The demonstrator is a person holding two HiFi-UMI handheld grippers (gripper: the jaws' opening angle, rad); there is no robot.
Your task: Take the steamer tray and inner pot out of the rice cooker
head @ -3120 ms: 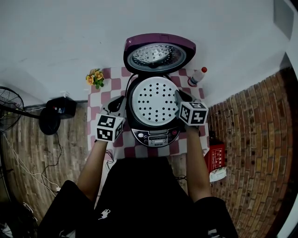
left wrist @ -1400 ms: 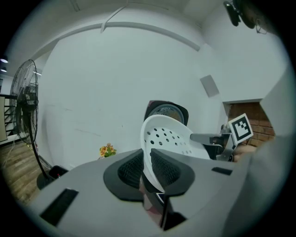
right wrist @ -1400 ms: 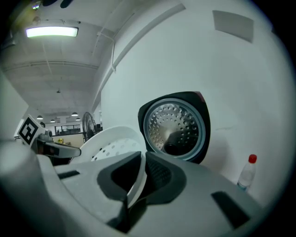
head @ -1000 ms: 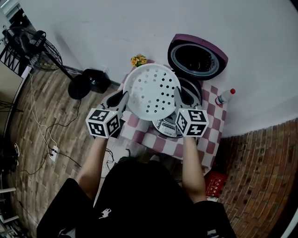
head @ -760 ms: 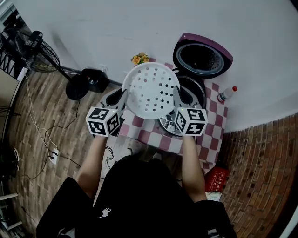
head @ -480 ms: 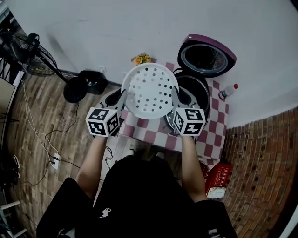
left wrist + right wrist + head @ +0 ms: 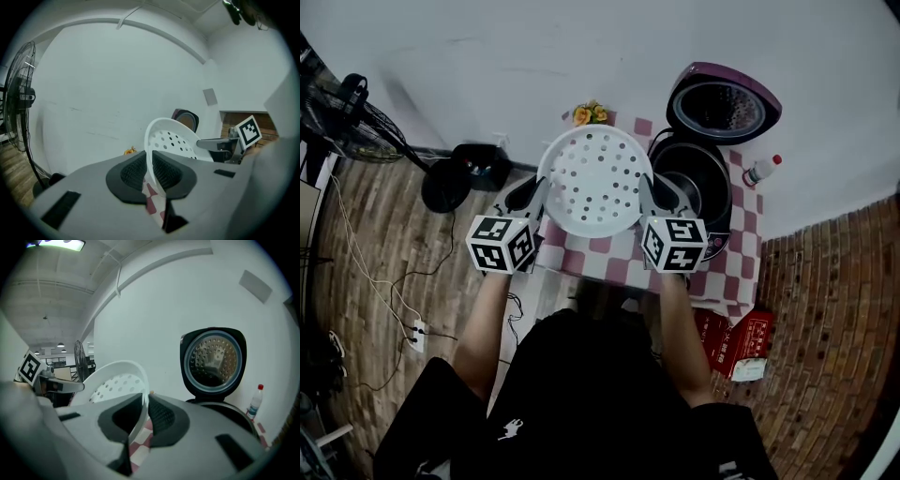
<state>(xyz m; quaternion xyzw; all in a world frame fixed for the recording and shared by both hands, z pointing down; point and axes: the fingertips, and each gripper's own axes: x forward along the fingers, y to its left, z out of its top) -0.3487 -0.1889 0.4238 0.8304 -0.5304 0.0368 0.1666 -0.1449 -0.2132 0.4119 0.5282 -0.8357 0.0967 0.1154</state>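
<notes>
Under the round, dark purple electric rice cooker [image 7: 719,225] there is a small table covered with a red-and-white checked cloth [image 7: 579,259]. Well to the left of the cooker, on the wooden floor, stands a black pedestal fan [image 7: 345,114]. The cooker's hinged lid [image 7: 724,103] stands open behind the body and shows its metal inner plate. The dark metal inner pot [image 7: 692,183] sits inside the cooker body.

The round white plastic steamer tray with many holes [image 7: 592,178] is out of the cooker. It is held in the air just left of it, above the cloth. The left gripper [image 7: 530,195] is on the side of the tray far from the cooker and is clenched on the rim there: in the left gripper view the thin white edge passes between the ribbed black pads. The right gripper [image 7: 653,195], between tray and cooker, grasps the opposite rim in the same way.

Just right of the cooker stands a small clear bottle with a red cap [image 7: 762,170]. Left of the cooker's lid, near the wall, is a small bunch of orange flowers [image 7: 591,113].
</notes>
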